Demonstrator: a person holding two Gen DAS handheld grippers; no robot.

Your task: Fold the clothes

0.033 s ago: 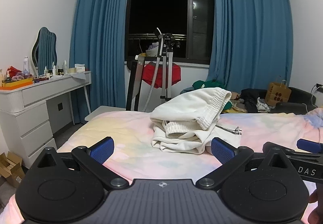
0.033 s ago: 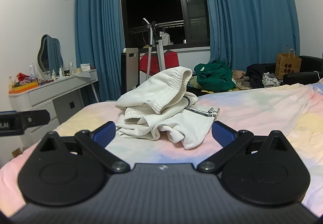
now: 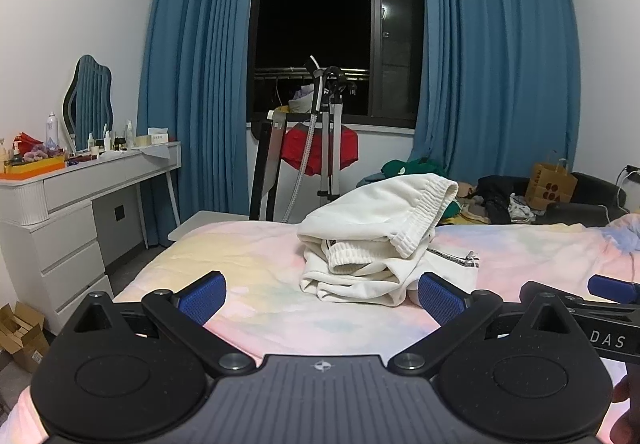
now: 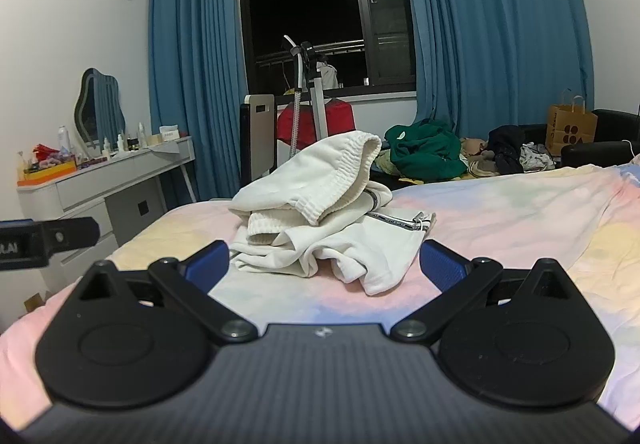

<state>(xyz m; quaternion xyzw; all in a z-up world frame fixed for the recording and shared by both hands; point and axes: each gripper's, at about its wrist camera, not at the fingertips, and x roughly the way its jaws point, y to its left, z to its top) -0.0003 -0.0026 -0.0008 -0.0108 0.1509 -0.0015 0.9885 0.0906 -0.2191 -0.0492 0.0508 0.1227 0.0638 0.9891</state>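
While both grippers hover empty, left gripper (image 3: 320,294) spread wide, right gripper (image 4: 324,264) likewise (side lettering reads "DAS"), rumpled white clothes (image 4: 320,220) on pastel bedspread (image 4: 500,212).

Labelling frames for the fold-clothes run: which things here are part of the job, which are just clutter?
Job:
- crumpled white garment with ribbed elastic hem, on the pastel tie-dye bedsheet
- left gripper, open, empty
- right gripper, open, empty

Lying about:
- green garment heap
- brown paper bag
- white dressing table with bottles
- red cloth on the metal stand
- blue curtains
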